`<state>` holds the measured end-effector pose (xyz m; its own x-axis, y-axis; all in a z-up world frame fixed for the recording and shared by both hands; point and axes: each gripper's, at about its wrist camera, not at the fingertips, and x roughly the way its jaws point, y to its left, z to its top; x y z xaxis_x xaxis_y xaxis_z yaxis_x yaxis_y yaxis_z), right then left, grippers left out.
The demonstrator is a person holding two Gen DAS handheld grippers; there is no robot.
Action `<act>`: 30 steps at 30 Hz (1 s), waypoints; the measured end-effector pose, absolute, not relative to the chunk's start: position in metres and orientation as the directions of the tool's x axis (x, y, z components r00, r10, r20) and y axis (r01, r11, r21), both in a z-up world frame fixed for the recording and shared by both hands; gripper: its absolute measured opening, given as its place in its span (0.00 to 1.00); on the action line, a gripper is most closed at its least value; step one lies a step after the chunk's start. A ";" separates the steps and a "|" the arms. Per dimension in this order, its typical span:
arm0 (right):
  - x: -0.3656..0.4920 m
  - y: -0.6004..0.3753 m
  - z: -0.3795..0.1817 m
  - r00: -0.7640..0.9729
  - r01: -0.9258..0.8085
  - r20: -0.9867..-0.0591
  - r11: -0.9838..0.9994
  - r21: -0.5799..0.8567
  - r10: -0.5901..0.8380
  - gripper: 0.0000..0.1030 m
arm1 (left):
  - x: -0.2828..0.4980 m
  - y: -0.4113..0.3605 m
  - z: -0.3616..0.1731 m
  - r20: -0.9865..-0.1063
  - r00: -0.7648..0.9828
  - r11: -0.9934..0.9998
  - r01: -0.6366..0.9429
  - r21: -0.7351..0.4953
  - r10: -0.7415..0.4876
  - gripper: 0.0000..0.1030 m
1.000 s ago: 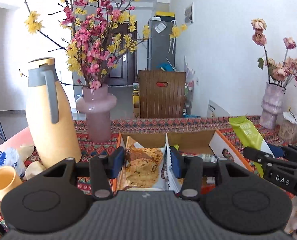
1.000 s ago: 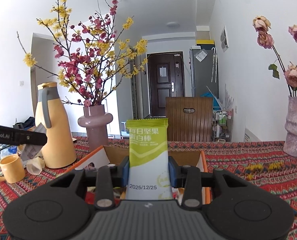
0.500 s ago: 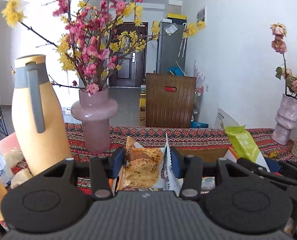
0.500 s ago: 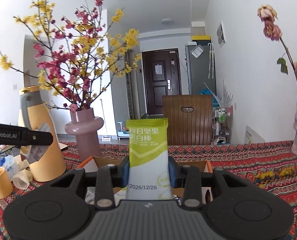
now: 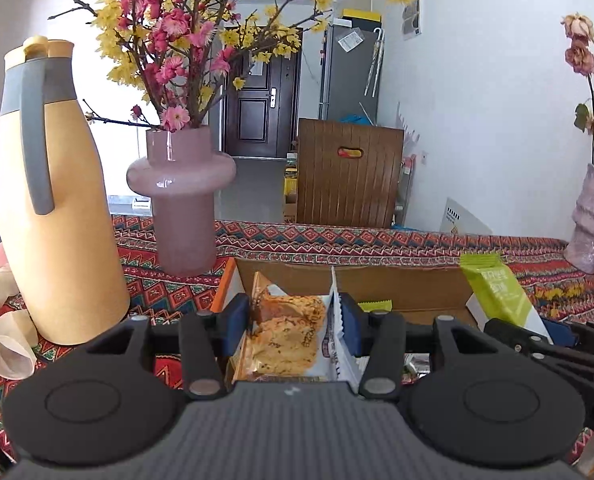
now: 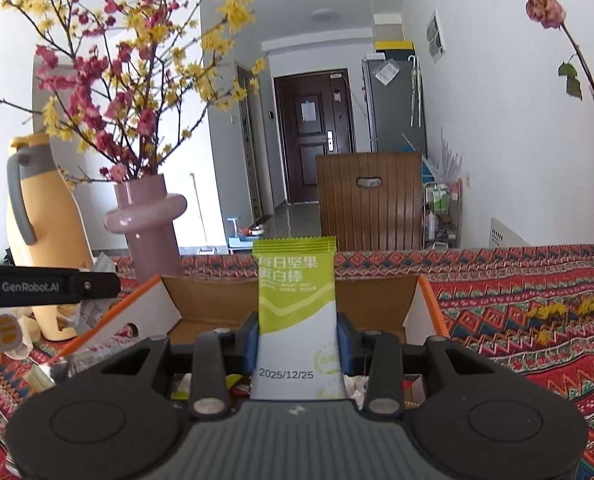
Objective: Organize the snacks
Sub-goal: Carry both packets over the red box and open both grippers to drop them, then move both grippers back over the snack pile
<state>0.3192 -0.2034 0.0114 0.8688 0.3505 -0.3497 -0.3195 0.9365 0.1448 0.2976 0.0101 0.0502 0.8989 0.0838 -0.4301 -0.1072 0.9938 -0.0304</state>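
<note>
Green bar packet (image 6: 297,312): stands upright between the pads of the right gripper (image 6: 297,340), clamped at its lower half, over the near edge of the open cardboard box (image 6: 377,300).
Biscuit packet (image 5: 287,338): pinched in the left gripper (image 5: 293,320), jaws part closed on it, also above the box (image 5: 397,284).
Risk, green packet: its tall free top may catch the box's back wall or flop sideways on release, since the hold is low.
Risk, biscuit packet: its crinkled film looks slippery; a white wrapper edge (image 5: 337,320) sits in the same grip and may drag out.
Risk, crowding: the two grippers work just beside each other and may collide.
Risk, vase (image 5: 181,200): near the box's left flap, with branches overhead.
Hidden: the box floor lies mostly behind both gripper bodies; free space there cannot be judged.
</note>
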 end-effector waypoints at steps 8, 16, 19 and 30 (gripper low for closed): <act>0.327 -0.197 -0.002 0.854 -0.307 -0.393 0.941 0.144 0.339 0.40 | 0.291 0.008 0.046 -0.422 0.903 0.994 -0.104 -0.034 0.080 0.65; 0.321 -0.203 0.001 0.876 -0.268 -0.373 0.951 0.152 0.306 0.95 | 0.284 0.010 0.052 -0.383 0.921 0.993 -0.098 -0.062 0.067 1.00; 0.319 -0.207 0.002 0.880 -0.256 -0.365 0.951 0.172 0.303 1.00 | 0.283 0.010 0.054 -0.382 0.923 0.994 -0.088 -0.072 0.054 1.00; 0.312 -0.210 0.007 0.889 -0.249 -0.353 0.955 0.164 0.292 1.00 | 0.274 0.017 0.071 -0.363 0.929 0.987 -0.121 -0.104 0.076 1.00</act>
<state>0.3123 -0.2095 0.0069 0.8888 0.2925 -0.3528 -0.2491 0.9545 0.1637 0.2743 0.0170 0.0710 0.9288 0.0755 -0.3628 -0.1208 0.9872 -0.1038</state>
